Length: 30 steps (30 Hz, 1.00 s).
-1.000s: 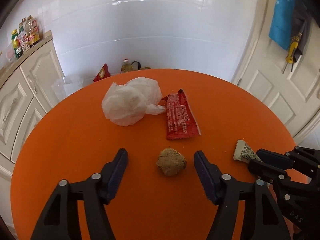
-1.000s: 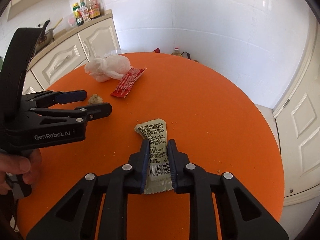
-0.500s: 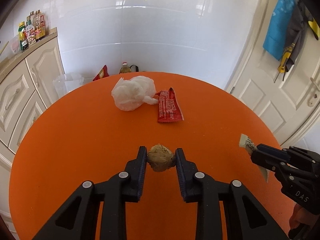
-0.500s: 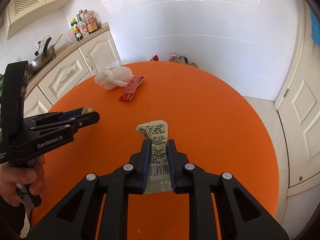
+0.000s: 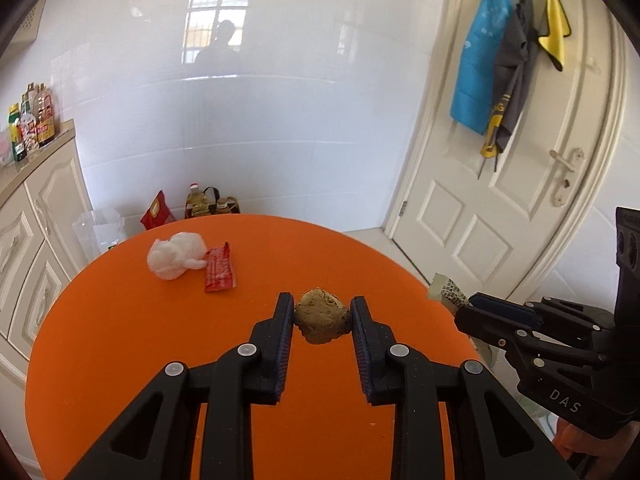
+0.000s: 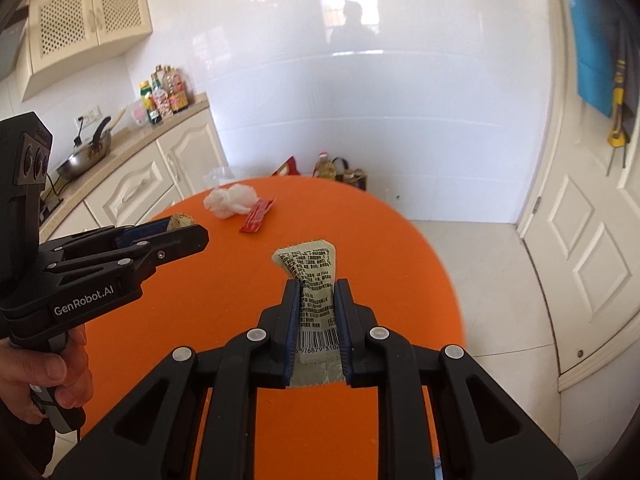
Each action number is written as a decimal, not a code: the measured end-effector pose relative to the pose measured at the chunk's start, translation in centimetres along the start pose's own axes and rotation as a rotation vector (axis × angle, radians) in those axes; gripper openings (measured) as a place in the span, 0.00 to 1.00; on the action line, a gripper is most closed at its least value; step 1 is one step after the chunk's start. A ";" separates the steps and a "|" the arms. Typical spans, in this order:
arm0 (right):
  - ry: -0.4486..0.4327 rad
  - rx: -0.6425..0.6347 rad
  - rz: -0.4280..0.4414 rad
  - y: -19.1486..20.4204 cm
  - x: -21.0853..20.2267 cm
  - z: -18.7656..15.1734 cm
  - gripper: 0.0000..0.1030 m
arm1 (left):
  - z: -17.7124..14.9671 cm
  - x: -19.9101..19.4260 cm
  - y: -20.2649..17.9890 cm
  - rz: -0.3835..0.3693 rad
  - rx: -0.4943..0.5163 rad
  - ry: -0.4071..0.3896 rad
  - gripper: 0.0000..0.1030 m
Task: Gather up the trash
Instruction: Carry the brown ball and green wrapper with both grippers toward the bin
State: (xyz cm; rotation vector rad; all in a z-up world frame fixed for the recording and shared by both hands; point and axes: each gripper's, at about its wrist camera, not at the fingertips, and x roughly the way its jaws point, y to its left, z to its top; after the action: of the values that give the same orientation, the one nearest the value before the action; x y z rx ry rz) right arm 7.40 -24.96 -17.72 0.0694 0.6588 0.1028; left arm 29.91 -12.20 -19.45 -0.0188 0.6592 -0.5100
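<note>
The left gripper (image 5: 322,316) jaws clamp the brown lump (image 5: 321,315); the right gripper (image 6: 317,308) jaws pinch the green wrapper (image 6: 314,280) mid-length. Both are held above the tabletop (image 5: 120,340) for carrying. White wad (image 5: 176,255) and red wrapper (image 5: 219,269) lie touching near the far-left edge.

Bright daylight; window glare on glossy wall tiles (image 5: 280,92); strong fisheye bending, dark corners
</note>
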 end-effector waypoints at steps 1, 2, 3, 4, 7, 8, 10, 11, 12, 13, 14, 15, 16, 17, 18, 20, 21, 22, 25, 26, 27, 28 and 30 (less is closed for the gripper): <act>-0.014 0.005 -0.013 -0.5 -1.1 0.0 0.16 | 0.2 -0.2 -0.8 -0.012 0.012 -0.009 0.24; -0.028 0.013 -0.026 -1.0 -2.1 -0.1 0.16 | 0.1 -0.9 -1.8 -0.025 0.026 -0.016 0.24; -0.042 0.022 -0.041 -1.6 -3.2 -0.2 0.16 | 0.1 -1.3 -2.7 -0.040 0.039 -0.023 0.24; -0.055 0.030 -0.057 -2.2 -4.2 -0.3 0.16 | 0.2 -1.7 -3.7 -0.053 0.052 -0.031 0.24; -0.090 0.058 -0.114 -4.3 -7.3 -0.7 0.16 | 0.5 -2.1 -6.2 -0.104 0.093 -0.046 0.24; -0.098 0.068 -0.132 -5.0 -8.2 -0.9 0.16 | 0.6 -2.2 -7.1 -0.119 0.107 -0.049 0.24; -0.112 0.095 -0.172 -6.7 -9.9 -1.6 0.16 | 0.8 -2.2 -9.0 -0.158 0.137 -0.049 0.24; -0.116 0.111 -0.193 -7.6 -10.6 -1.9 0.16 | 0.9 -1.8 -10.0 -0.178 0.152 -0.045 0.24; -0.118 0.131 -0.217 -8.7 -11.4 -2.5 0.16 | 1.1 -1.6 -10.7 -0.194 0.165 -0.042 0.24; -0.119 0.148 -0.234 -9.6 -12.0 -2.9 0.16 | 1.0 -1.2 -11.7 -0.215 0.181 -0.034 0.24; -0.121 0.168 -0.253 -10.7 -12.7 -3.4 0.16 | 1.2 -0.6 -12.4 -0.239 0.189 -0.022 0.24; -0.120 0.189 -0.272 -11.8 -13.2 -3.9 0.16 | 1.2 0.1 -13.1 -0.261 0.194 -0.004 0.24; -0.117 0.208 -0.288 -12.7 -13.5 -4.4 0.16 | 1.2 0.9 -13.9 -0.280 0.205 0.013 0.24; -0.111 0.226 -0.304 -13.7 -13.9 -5.1 0.16 | 1.3 1.7 -14.6 -0.300 0.213 0.032 0.24; -0.102 0.245 -0.323 -14.7 -14.0 -5.7 0.16 | 1.1 2.6 -15.3 -0.321 0.221 0.057 0.24; -0.084 0.281 -0.349 -16.5 -14.2 -7.1 0.16 | 0.8 4.3 -16.7 -0.348 0.244 0.099 0.24; -0.073 0.305 -0.357 -17.5 -14.1 -7.8 0.16 | 0.4 5.2 -17.5 -0.359 0.258 0.122 0.24; -0.061 0.325 -0.365 -18.4 -14.0 -8.5 0.16 | 0.2 6.1 -18.1 -0.367 0.269 0.144 0.24; -0.023 0.384 -0.370 -20.9 -13.0 -10.7 0.16 | -0.9 8.8 -20.0 -0.381 0.307 0.212 0.24; -0.010 0.403 -0.368 -21.7 -12.5 -11.2 0.16 | -1.1 9.6 -20.5 -0.385 0.319 0.237 0.24; 0.002 0.424 -0.361 -22.4 -12.0 -11.9 0.16 | -1.7 10.6 -21.0 -0.389 0.328 0.266 0.24; 0.015 0.442 -0.359 -23.1 -11.5 -12.5 0.16 | -1.7 11.4 -21.6 -0.391 0.337 0.287 0.24; 0.041 0.471 -0.360 -24.4 -10.5 -13.7 0.16 | -2.0 13.0 -22.5 -0.389 0.356 0.340 0.24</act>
State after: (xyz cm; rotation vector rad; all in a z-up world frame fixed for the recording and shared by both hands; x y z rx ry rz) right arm -7.50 -49.96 -24.48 0.4004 0.7169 -0.4006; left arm 27.41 -37.58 -24.62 0.2856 0.8938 -1.0153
